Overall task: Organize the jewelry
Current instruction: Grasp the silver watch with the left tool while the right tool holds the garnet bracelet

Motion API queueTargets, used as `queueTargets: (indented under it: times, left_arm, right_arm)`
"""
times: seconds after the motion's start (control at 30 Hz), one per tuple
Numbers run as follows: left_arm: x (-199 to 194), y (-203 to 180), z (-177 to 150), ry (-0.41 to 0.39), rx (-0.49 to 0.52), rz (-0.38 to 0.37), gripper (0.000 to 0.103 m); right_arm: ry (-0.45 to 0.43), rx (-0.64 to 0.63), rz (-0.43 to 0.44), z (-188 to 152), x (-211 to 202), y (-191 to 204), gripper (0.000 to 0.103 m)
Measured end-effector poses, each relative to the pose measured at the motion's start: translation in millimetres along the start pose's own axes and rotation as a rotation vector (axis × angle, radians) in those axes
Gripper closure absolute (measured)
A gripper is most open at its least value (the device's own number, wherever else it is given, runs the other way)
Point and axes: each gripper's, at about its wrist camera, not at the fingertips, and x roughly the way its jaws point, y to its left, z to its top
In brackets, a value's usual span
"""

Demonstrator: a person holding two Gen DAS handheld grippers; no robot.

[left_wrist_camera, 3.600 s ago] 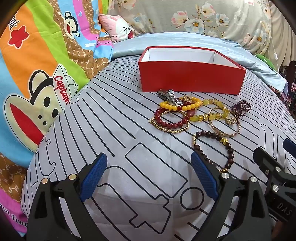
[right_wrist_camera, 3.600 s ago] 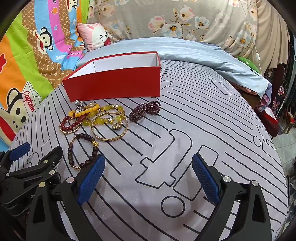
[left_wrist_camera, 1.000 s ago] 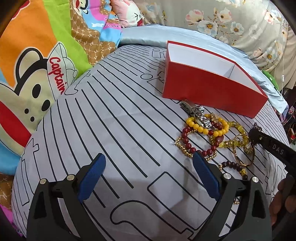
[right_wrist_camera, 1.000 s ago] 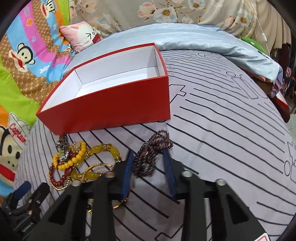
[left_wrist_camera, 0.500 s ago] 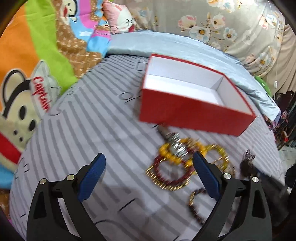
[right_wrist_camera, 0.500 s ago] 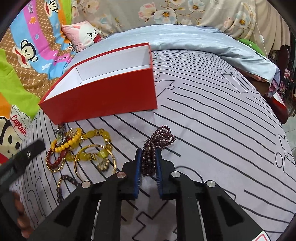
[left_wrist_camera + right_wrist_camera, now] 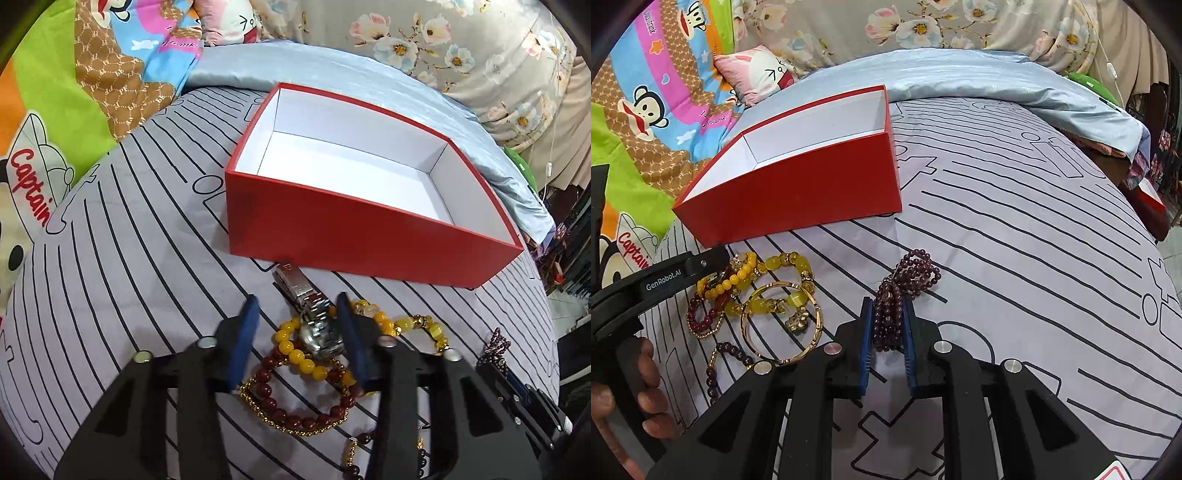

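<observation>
Beads first — our right gripper pinches the purple bead bracelet, low in the middle. Our left gripper is closing its fingers around the silver watch — just below the red box on the bed.

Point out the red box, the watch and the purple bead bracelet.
Red box point(image 7: 351, 236), left wrist view, near outer wall.
Watch point(image 7: 320, 334), left wrist view, its case.
Purple bead bracelet point(image 7: 918, 267), right wrist view, its free loop.
</observation>
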Motion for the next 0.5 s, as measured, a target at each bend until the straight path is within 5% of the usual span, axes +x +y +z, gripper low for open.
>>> queueTargets:
  times: [0.1,0.17,0.5]
  left_arm:
    - [-2,-1,1,-0.007,0.003,-0.017,0.089]
    - [-6,-3,1,-0.020,0.010,-0.016,0.092]
    - [-47,-5,1,-0.079,0.023,-0.083,0.093]
  right_arm:
    - [0.000,-0.004,-0.003,0,0,0,0.088]
    - [0.001,-0.008,-0.006,-1,0,1,0.088]
    - [-0.001,0.000,0.019,0,-1,0,0.088]
